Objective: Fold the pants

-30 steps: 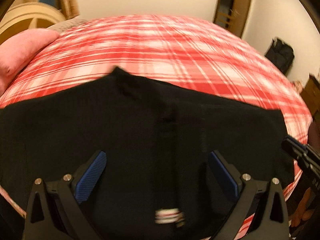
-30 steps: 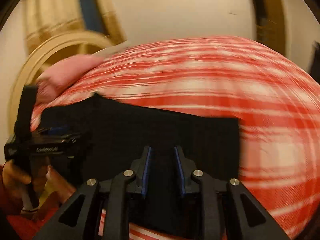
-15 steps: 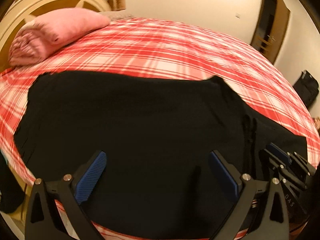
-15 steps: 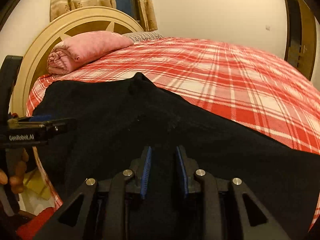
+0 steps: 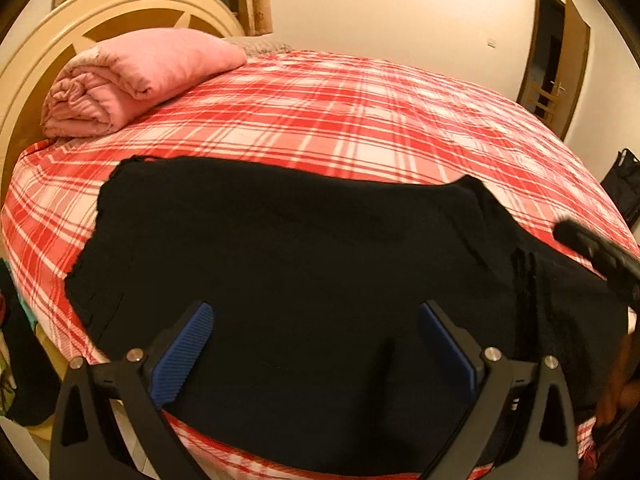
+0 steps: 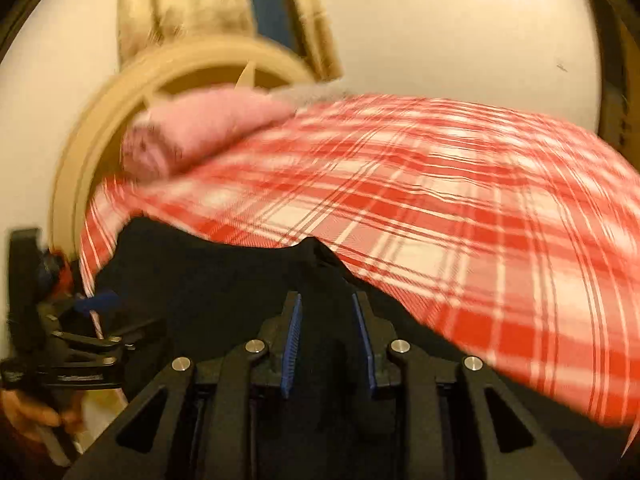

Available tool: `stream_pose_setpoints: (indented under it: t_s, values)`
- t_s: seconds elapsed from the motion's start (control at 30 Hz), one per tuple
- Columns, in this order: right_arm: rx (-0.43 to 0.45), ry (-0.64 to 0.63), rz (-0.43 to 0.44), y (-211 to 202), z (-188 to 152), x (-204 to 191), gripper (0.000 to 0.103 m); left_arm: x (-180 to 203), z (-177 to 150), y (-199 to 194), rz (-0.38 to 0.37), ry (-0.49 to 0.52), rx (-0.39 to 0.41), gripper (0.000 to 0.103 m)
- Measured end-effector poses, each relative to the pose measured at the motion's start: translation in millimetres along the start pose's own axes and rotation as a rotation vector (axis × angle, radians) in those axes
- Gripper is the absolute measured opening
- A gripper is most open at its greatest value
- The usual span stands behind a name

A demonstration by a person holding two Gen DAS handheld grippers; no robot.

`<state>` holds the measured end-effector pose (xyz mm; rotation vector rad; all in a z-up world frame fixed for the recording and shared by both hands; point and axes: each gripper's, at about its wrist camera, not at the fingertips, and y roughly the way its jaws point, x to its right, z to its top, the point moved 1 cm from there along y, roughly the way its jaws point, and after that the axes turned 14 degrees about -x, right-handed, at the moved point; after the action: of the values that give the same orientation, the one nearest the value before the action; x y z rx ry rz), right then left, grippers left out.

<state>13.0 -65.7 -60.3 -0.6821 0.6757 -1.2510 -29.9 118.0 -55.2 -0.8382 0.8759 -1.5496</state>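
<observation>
Clearly, the black pants [image 5: 304, 280] lie spread on the red plaid bedsheet [image 5: 360, 120], well apart from the rolled pink blanket [image 5: 136, 76] by the headboard [image 5: 100, 12]. Above them, the left gripper [image 5: 316, 340] gapes wide, gripping nothing. The right gripper [image 6: 330, 340] stands narrowly parted over the dark cloth; whether it pinches any cannot be told.

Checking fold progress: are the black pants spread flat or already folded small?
Still spread: the pants lie wide across the plaid bed, not stacked into a compact bundle.
</observation>
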Motion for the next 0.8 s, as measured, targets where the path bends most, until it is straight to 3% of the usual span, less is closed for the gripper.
stream_pose_setpoints:
  t_s: [0.07, 0.27, 0.43, 0.5, 0.6, 0.7, 0.8]
  values:
    - [-0.018, -0.063, -0.072, 17.4, 11.6, -3.6, 0.029, -4.0, 0.7, 1.7, -0.009, -0.018, -0.011, 0.103]
    - [-0.151, -0.063, 0.047, 63.9, 30.3, 9.4, 0.030, -12.1, 1.8, 3.0, 0.021, -0.011, -0.003, 0.103]
    - [-0.194, 0.003, -0.044, 84.5, 34.6, 14.7, 0.029, -25.3, 3.2, 19.0, 0.028, -0.061, -0.044, 0.103]
    - [-0.191, 0.036, -0.050, 89.2, 38.2, 19.0, 0.030, -26.9, 3.6, 23.1, 0.027, -0.069, -0.053, 0.103]
    - [-0.178, 0.093, -0.074, 91.3, 43.8, 25.9, 0.044, -27.6, 1.9, 19.9, 0.020, -0.073, -0.042, 0.103]
    - [-0.167, 0.155, -0.022, 88.8, 45.6, 38.2, 0.046, -36.4, -2.7, 11.6, 0.052, -0.087, -0.018, 0.103]
    - [-0.054, 0.205, 0.000, 62.9, 40.4, 43.0, 0.046, -64.0, -9.2, -1.5, 0.044, -0.176, 0.024, 0.103]
